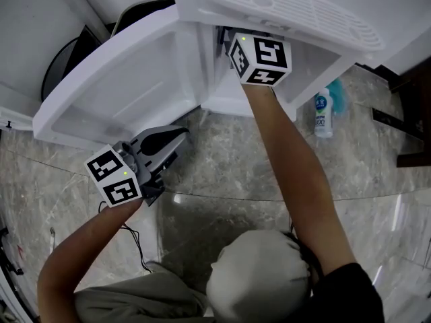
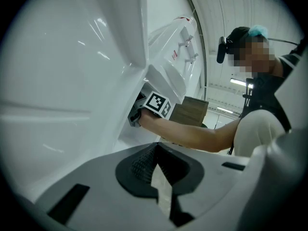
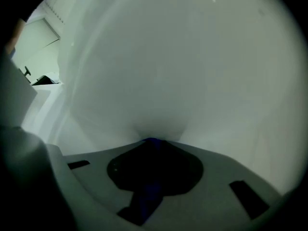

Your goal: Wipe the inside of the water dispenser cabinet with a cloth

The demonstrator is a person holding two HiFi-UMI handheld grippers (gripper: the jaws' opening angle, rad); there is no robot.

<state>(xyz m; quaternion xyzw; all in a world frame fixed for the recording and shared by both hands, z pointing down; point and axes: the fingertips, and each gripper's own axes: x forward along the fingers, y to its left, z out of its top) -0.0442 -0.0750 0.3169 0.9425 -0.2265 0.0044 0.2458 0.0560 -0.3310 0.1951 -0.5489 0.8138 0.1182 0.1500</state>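
Note:
The white water dispenser [image 1: 289, 12] stands with its cabinet door [image 1: 121, 86] swung open to the left. My right gripper [image 1: 259, 59] reaches into the cabinet opening; only its marker cube shows from the head. In the right gripper view its jaws [image 3: 152, 141] are shut on a dark blue cloth [image 3: 144, 198], pressed against the white inner wall [image 3: 183, 66]. My left gripper [image 1: 176, 134] hangs low by the door's bottom edge, shut and empty [image 2: 153, 150]. From there I see the right gripper's cube [image 2: 157, 104] going into the cabinet.
A small white bottle [image 1: 323, 113] with a blue label stands on the marble floor right of the dispenser, something teal [image 1: 341, 91] behind it. A dark round object [image 1: 64, 62] sits behind the door. A thin cable [image 1: 138, 247] lies on the floor. Dark furniture [image 1: 411, 120] is at right.

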